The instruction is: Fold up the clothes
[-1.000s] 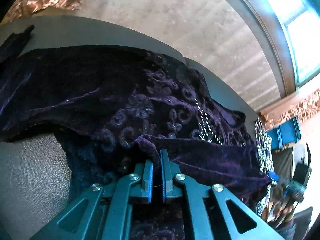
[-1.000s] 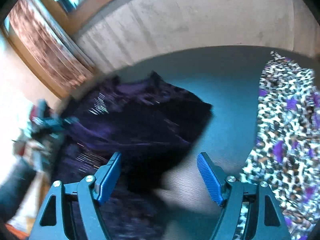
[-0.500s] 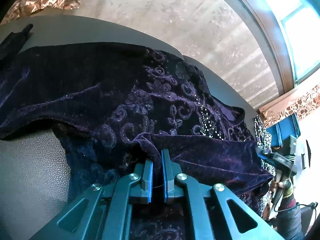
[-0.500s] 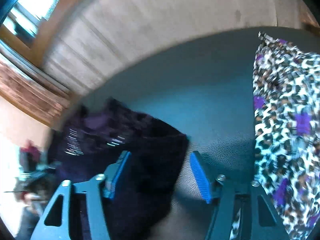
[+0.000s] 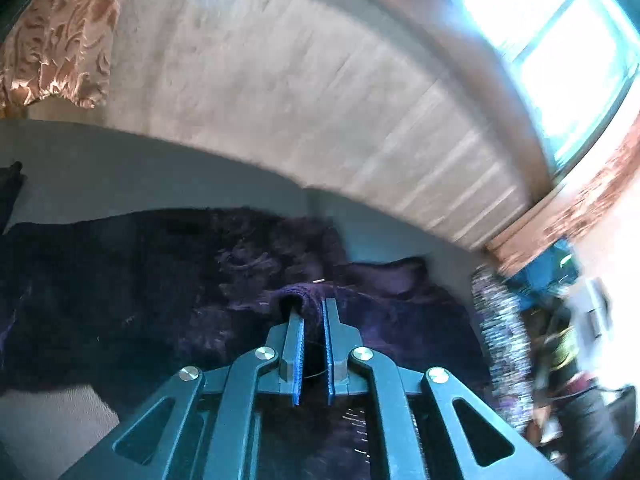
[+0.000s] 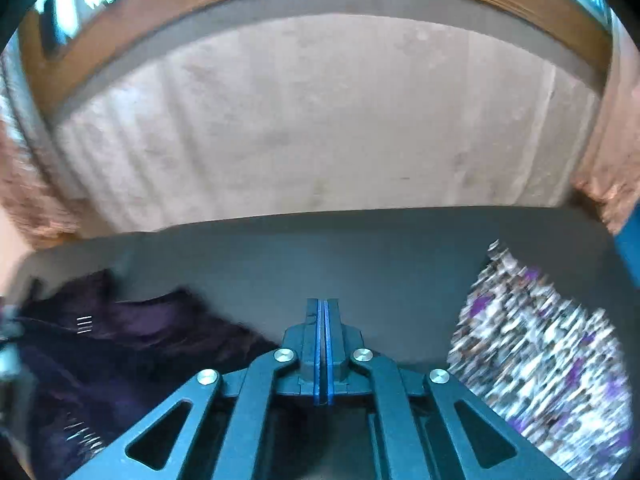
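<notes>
Pinching velvet garment (image 5: 160, 280); right view (image 6: 323, 312) empty-jawed

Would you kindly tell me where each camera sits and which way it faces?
Left wrist: on the left gripper, angled down at the purple velvet garment pinched in its fingers; a window upper right.
Right wrist: on the right gripper, fingers shut with nothing between, facing the grey surface and wall.
Shared: the velvet garment and the leopard-print cloth.
</notes>
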Tool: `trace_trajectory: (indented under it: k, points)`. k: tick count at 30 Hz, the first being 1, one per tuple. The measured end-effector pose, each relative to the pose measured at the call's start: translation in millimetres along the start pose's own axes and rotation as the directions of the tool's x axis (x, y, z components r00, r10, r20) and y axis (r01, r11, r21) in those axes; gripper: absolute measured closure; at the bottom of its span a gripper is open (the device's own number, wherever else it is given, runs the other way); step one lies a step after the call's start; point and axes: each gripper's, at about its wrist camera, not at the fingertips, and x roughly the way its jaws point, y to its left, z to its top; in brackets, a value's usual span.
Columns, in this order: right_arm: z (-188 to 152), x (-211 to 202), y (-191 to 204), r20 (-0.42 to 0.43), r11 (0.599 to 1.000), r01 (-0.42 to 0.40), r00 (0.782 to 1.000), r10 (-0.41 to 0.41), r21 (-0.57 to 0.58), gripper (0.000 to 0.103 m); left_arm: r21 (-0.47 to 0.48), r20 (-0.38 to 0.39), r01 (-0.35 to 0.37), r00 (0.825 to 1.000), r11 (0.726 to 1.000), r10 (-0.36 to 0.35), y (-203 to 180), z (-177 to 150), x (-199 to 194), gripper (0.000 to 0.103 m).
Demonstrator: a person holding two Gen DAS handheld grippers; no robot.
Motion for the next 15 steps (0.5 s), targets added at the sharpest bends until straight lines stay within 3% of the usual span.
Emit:
trace_trajectory:
  k: [3,7,9,11,15]
  points:
    - [-1.5,9.5,-0.1,-0.021,1.0,0.012,1.0,-0.012,0.01,0.1,-0.021,-0.089,-0.022,0.996,1.0,0.02,13.3,-13.4,22.2,0.098]
    - [-23.7,-10.3,21.1,-0.005,0.99,-0.143,0.99,0.143,0.002,0.099,-0.137,-0.071,0.051,0.996,0.989,-0.062,39.1,-26.4,18.5,0.089]
    - [-43.0,-19.9,40.5,-0.016,0.975,-0.218,0.976,0.218,-0.028,0.095,-0.218,-0.048,0.1,0.992,0.971,-0.113,51.8,-27.3,14.5,0.078]
    - [-68.1,-23.5,67.1,-0.058,0.96,-0.267,0.963,0.263,-0.087,0.085,-0.292,-0.02,0.144,0.988,0.946,-0.156,64.2,-28.2,9.8,0.075]
    - [-114.8,-20.3,96.8,-0.103,0.948,-0.285,0.957,0.272,-0.144,0.081,-0.404,0.06,0.249,0.967,0.88,-0.246,86.3,-30.5,-6.0,0.068]
